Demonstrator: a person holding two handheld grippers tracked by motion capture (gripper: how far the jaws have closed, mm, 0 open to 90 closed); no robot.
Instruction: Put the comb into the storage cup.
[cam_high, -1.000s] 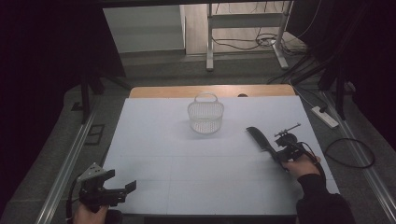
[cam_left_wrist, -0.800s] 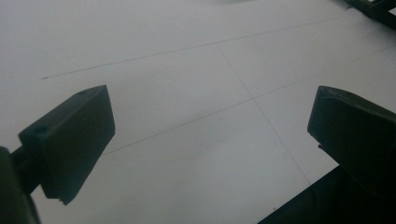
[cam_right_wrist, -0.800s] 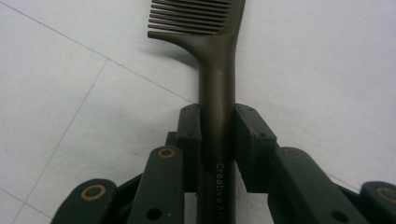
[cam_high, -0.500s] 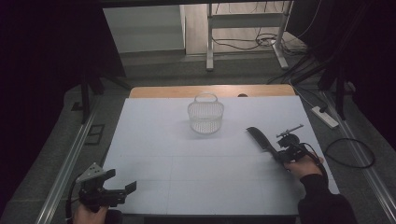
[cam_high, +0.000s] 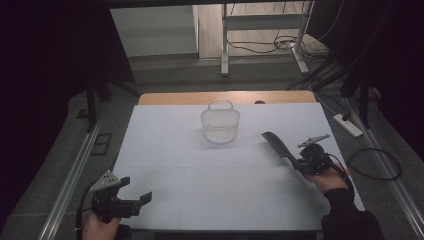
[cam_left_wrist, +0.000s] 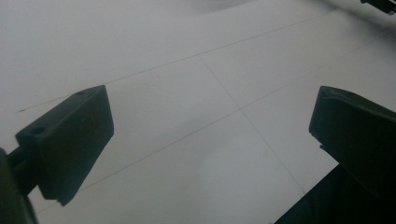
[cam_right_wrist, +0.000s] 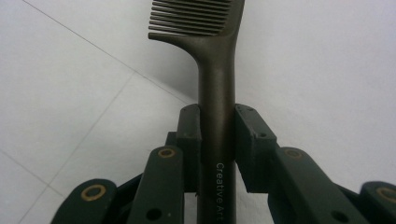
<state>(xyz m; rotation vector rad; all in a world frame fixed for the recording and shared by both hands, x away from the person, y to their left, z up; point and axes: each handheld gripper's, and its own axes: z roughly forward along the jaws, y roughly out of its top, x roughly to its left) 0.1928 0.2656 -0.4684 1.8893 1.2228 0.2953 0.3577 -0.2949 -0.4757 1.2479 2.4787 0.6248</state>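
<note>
So the right hand-held gripper (cam_high: 299, 164) has a dark comb (cam_high: 276, 144) pinched by its handle, and the right gripper view makes that pretty clear: both pads (cam_right_wrist: 190, 140) squeeze the round handle from either side, with the toothed end (cam_right_wrist: 196, 18) sticking straight out past the tips. In the high view the comb sits at the right side of the white table (cam_high: 165, 150), angled up and left from the gripper toward the middle, teeth end farthest from the hand. I can't tell from these shots if the comb is resting on the table or lifted just off it. Grabbing it low on the handle looks like a sensible choice to me, since it leaves the whole toothed part free and points it at the little white wire basket (cam_high: 220, 125) standing upright near the far middle of the table. My guess is that the comb is meant to go in there, but basket and comb are well apart for now. The left hand-held gripper (cam_high: 137, 200) is parked down at the near left corner, well away from both things, and its own view shows the two black jaws spread wide with nothing between them, just bare table with faint grid lines. Looks like it's simply kept out of the way while the right one does the work.
</note>
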